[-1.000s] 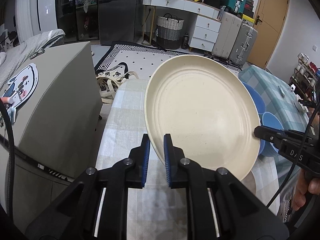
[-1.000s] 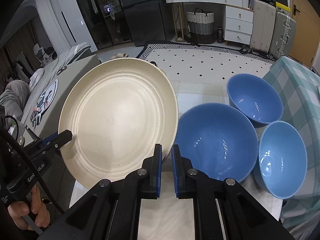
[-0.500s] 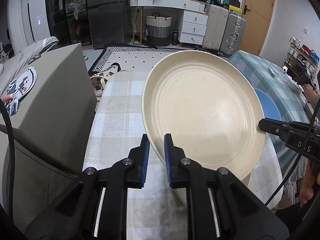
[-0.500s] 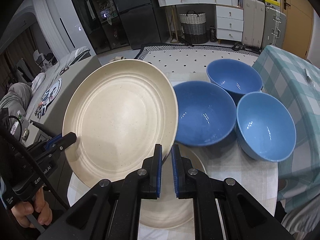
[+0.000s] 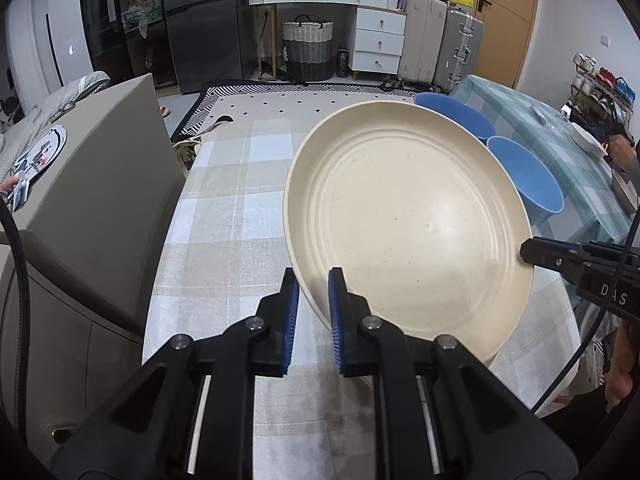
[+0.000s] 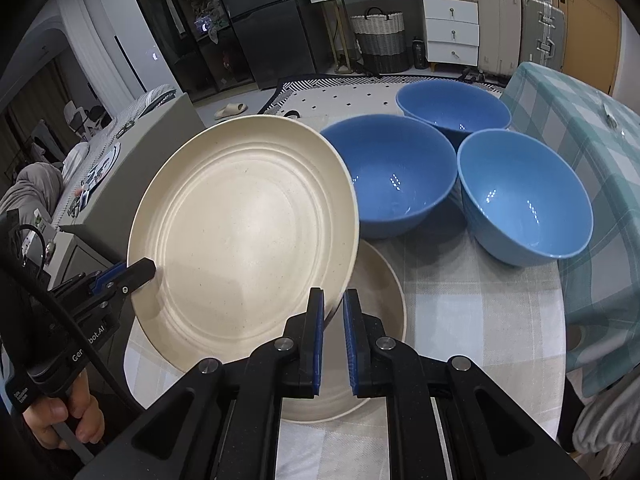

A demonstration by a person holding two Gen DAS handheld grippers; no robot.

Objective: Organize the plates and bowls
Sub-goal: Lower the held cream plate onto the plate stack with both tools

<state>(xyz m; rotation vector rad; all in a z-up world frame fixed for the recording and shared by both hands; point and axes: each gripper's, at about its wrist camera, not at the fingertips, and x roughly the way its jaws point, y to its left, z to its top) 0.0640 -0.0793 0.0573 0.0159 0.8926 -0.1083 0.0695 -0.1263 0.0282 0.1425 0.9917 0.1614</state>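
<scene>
Gripping cream plate (image 6: 240, 232) by opposite rims, left gripper (image 5: 313, 280) and right gripper (image 6: 333, 300) both clamped | plate tilted above second plate (image 6: 380, 320) on table (image 6: 480, 312) | three blue bowls (image 6: 392, 172) just beside

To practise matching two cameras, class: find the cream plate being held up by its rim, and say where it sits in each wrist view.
Left wrist view: the held cream plate fills centre-right, tilted, its near rim in the left claw.
Right wrist view: the plate sits centre-left, its lower right rim in the right claw.
Shared landmark: the woven laundry basket by the white drawers.
</scene>
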